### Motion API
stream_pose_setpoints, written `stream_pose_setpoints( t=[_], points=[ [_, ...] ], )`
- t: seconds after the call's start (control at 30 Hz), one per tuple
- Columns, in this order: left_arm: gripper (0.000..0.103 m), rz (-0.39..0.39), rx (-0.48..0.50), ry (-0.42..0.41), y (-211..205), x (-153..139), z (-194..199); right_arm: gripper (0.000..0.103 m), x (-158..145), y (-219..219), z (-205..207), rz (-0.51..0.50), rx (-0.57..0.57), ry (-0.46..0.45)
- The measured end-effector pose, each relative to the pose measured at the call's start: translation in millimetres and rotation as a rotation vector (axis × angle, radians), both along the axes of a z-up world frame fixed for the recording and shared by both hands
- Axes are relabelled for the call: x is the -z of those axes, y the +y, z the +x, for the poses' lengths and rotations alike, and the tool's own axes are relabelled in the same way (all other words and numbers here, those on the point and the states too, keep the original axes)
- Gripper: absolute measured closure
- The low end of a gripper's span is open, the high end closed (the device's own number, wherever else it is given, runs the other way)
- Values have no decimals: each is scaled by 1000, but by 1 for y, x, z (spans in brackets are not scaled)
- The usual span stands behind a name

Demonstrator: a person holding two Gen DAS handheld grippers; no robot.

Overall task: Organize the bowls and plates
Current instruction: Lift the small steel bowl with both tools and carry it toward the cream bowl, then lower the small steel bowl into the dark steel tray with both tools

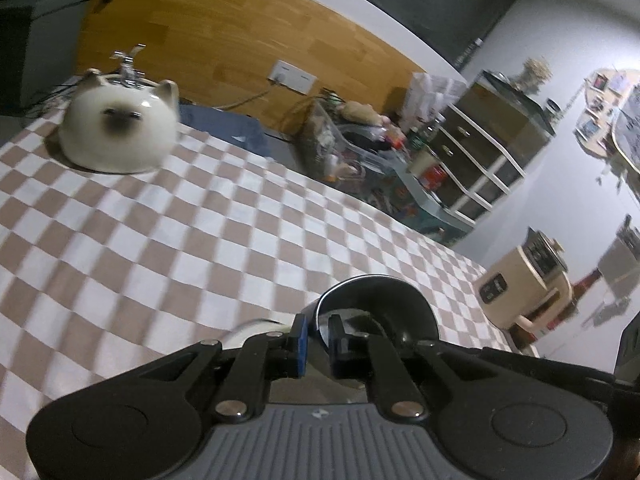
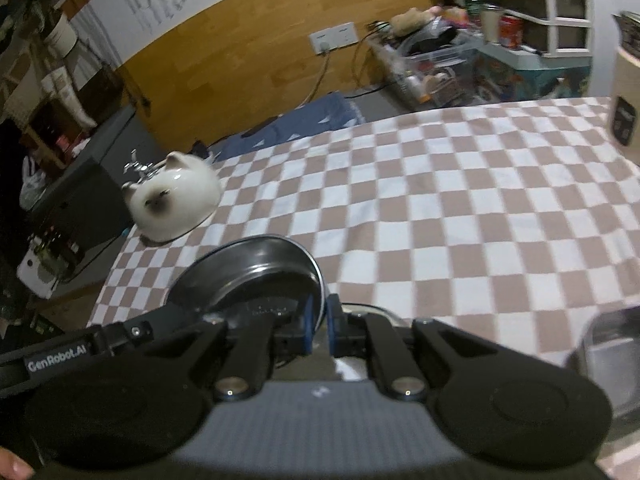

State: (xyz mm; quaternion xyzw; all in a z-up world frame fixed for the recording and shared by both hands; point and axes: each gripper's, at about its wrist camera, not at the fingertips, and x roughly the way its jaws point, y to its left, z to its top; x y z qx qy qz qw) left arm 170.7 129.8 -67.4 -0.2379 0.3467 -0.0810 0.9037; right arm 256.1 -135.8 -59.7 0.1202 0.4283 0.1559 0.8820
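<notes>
Left gripper (image 1: 318, 338) and right gripper (image 2: 319, 326) each clamping one dark bowl (image 1: 376, 300), one cat-faced pot (image 1: 120, 128)

A checked cloth (image 1: 200, 216) of brown and white squares covers the worktop, and a white cat-shaped pot (image 1: 120, 128) with metal utensils sticking out of its top stands near its far corner. Beyond the edge lie a blue mat (image 2: 296, 124), a clear bin (image 1: 340, 152) of clutter, a wall socket (image 1: 292, 76) and a dark drawer cabinet (image 1: 484, 148). A beige appliance (image 1: 524, 280) stands at the right.
</notes>
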Motion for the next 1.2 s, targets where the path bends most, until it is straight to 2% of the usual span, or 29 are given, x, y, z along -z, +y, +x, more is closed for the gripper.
stream_pose_setpoints(
  t=[0.67, 0.87, 1.2],
  points=[
    [92, -29, 179, 49, -155, 13, 1, 96, 3, -122, -29, -18, 176, 3],
    [92, -38, 222, 81, -188, 24, -2, 97, 7, -158, -43, -21, 209, 18],
    [92, -51, 279, 137, -228, 37, -6, 97, 18, -191, -49, -28, 244, 58]
  ],
)
